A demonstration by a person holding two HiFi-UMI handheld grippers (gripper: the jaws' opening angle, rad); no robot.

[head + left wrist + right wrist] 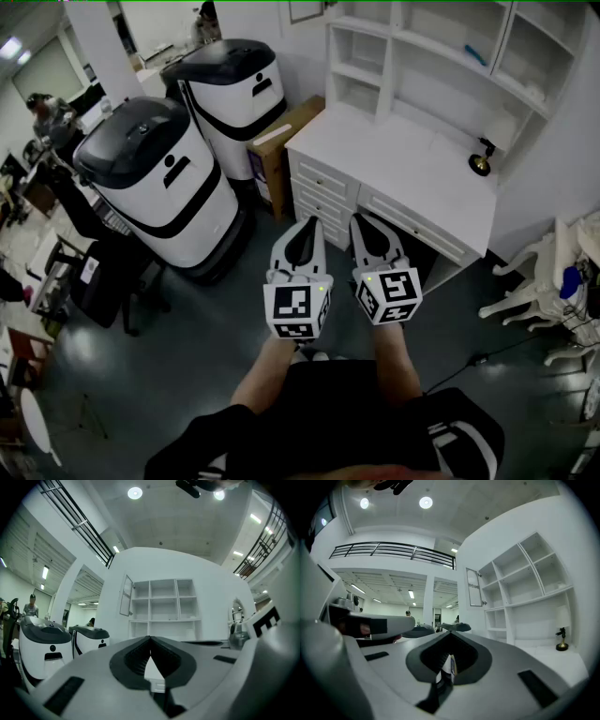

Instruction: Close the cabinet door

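The cabinet door (pixel 125 595) hangs open well ahead of and above the left gripper (pixel 150 638) and right gripper (pixel 449 633), both closed tight and empty.

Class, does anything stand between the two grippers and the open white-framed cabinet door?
Nothing visible does. The white-framed cabinet door hangs open at the white shelf unit's left side, above the white desk.

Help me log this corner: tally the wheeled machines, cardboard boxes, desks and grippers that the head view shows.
Wheeled white-and-black machines: 2
Cardboard box: 1
White desk: 1
Grippers: 2 (left gripper, right gripper, both with jaws together)
Total: 6
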